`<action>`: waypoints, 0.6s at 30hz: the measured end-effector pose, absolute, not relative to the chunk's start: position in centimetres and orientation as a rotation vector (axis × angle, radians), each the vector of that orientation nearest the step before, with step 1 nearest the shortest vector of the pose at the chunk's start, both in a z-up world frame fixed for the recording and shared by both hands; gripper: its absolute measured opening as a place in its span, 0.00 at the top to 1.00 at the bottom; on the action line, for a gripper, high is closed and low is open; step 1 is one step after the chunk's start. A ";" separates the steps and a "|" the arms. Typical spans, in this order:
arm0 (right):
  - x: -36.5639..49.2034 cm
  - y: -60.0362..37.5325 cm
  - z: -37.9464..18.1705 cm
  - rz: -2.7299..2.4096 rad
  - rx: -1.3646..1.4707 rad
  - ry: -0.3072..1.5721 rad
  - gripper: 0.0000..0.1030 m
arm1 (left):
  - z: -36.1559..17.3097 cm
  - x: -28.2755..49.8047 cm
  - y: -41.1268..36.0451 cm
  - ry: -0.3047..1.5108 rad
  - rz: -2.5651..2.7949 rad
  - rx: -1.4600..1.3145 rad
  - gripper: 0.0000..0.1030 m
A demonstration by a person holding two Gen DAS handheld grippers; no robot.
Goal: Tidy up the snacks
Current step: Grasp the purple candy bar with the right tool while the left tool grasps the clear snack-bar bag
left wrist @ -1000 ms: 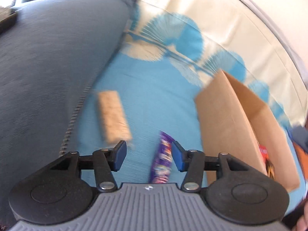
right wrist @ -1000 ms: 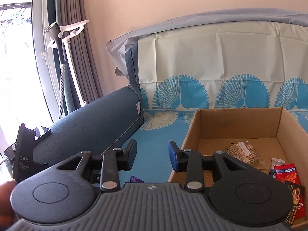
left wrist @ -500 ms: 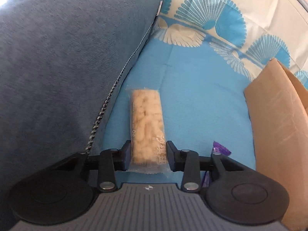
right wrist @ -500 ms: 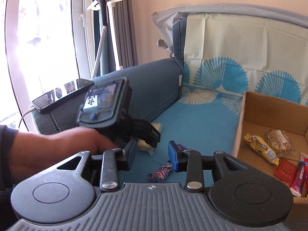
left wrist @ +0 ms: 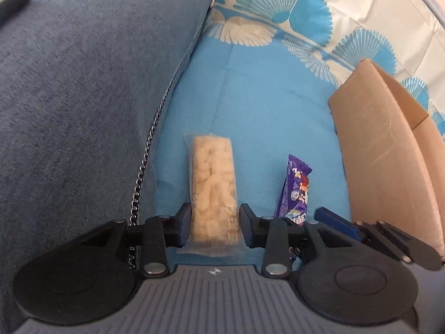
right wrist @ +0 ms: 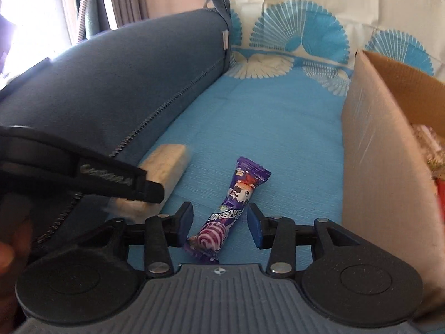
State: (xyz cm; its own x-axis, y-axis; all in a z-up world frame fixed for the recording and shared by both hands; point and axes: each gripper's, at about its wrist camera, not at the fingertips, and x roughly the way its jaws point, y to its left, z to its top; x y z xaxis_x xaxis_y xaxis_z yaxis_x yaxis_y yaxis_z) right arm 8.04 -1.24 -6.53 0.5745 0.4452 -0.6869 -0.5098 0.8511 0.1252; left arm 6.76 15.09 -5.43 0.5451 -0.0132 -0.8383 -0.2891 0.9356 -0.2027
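- Left tool (left wrist: 214, 224): its fingers straddle the near end of the pale rice-crisp bar (left wrist: 212, 183). Both pads look to be against the bar's sides, so I read it as gripping the bar, which lies flat on the sofa seat (left wrist: 258, 105).
- Right tool (right wrist: 219, 224): jaws are opening, with the lower end of the purple candy packet (right wrist: 230, 208) between them and gaps visible on both sides. Nothing gripped.
- Step in hand, as I judge it: take one snack in each tool and carry both to the cardboard box (right wrist: 375, 167).
- To do it well: lower the right tool so its pads meet the packet's body, not just the crimped tail. The packet lies on a slant, so rotating the wrist to square up with it would help.
- The left grip sits at one end, so the bar may droop when raised. Lift gently.
- Materials: the bar is a knobbly, puffed block in clear film, rigid but likely crumbly. The packet is glossy, thin foil with serrated ends, soft and slippery.
- Seat cover is a smooth turquoise weave. Beside it is a dark blue armrest (left wrist: 83, 97) with a stitched seam.
- Further right, the box's plain brown wall stands upright just beside the packet. Some wrappers show inside, blurred.
- Farthest: a cream backrest cover (right wrist: 306, 5) with blue fan prints.
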 end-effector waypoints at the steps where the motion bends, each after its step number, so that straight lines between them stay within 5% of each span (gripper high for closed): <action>1: 8.3 -1.1 -7.1 0.553 -0.089 0.792 0.57 | -5.5 6.8 15.2 0.993 0.159 -0.340 0.61; 3: 8.7 -1.1 -8.0 0.546 -0.088 0.815 0.62 | -5.6 7.0 15.2 1.004 0.144 -0.334 0.61; 4: 8.7 -1.2 -8.2 0.547 -0.093 0.817 0.78 | -5.8 7.3 15.2 1.010 0.142 -0.330 0.61; 18: 3.5 -4.2 -3.9 0.655 -0.175 0.822 0.84 | -6.7 8.1 15.0 1.034 0.123 -0.359 0.60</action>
State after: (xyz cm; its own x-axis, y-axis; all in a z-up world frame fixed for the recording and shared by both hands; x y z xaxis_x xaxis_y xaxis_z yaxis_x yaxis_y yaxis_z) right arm 3.48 -4.16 -3.90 0.4980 0.4726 -0.7270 -0.6032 0.7911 0.1011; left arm 8.08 15.02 -6.74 0.5109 -0.0683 -0.8570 -0.2672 0.9349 -0.2337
